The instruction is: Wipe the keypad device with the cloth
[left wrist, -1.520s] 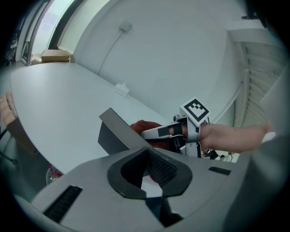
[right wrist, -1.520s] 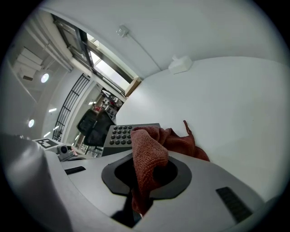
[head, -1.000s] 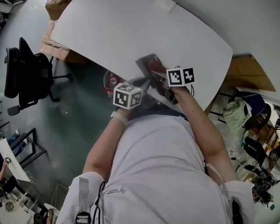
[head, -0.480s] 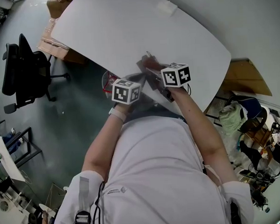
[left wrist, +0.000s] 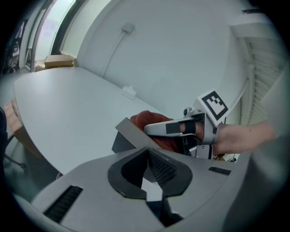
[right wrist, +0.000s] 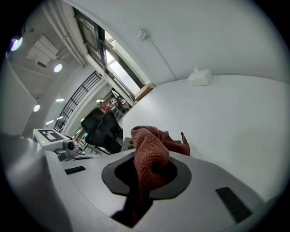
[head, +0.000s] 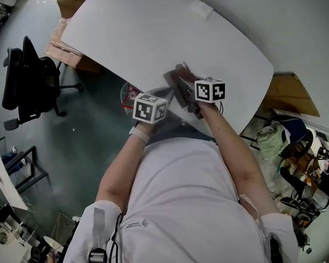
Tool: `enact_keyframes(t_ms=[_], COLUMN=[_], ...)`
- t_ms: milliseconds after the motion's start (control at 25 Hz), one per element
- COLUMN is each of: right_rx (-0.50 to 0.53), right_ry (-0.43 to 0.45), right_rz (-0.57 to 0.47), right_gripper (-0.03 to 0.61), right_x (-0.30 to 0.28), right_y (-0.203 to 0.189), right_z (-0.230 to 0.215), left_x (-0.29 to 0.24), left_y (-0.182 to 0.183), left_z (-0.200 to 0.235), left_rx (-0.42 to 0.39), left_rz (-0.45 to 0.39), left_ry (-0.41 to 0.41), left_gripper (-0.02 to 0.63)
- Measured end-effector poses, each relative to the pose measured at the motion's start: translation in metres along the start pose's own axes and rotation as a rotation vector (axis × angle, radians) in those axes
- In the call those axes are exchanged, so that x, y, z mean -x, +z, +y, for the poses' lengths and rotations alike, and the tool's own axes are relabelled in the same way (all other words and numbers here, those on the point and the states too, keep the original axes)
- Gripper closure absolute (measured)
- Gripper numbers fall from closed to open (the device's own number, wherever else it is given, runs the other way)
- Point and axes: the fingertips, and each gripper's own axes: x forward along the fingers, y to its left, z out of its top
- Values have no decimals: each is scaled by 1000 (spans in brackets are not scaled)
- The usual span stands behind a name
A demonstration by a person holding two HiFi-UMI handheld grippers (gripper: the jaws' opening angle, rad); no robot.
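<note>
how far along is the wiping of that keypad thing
Done: the cloth is picked up, clamped in the right tool, and it rests on the keypad device near the table edge. In hand: the wipe itself, with the left tool apparently gripping the device's near edge to steady it. Left: the pictures cannot show how much of the surface is clean.
</note>
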Motion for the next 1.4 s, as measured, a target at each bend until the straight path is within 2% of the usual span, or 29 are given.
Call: enact_keyframes(t_ms=[360, 680, 840, 1000, 1080, 1400], right_rx=[-57, -102, -62, -71, -45, -1], right_ry=[-128, -194, -189, -151, -130, 0], right_rz=[-34, 44, 77, 63, 65, 57], right_gripper=[522, 520, 520, 520, 520, 522], right_x=[1, -12, -17, -22, -24, -23], right_y=[-1, -1, 5, 12, 15, 24], right_z=[-48, -85, -81, -69, -58, -8], left_x=[-2, -1, -1, -3, -4, -3], left_y=[1, 1, 2, 3, 3, 3], left_z=[-5, -1, 0, 0, 0, 0], left_rx=[10, -13, -22, -35, -38, -34], left_rz=[-15, -1, 12, 27, 34, 34], left_ry=[-8, -17, -26, -31, -34, -41], left_gripper=[601, 601, 601, 601, 601, 601])
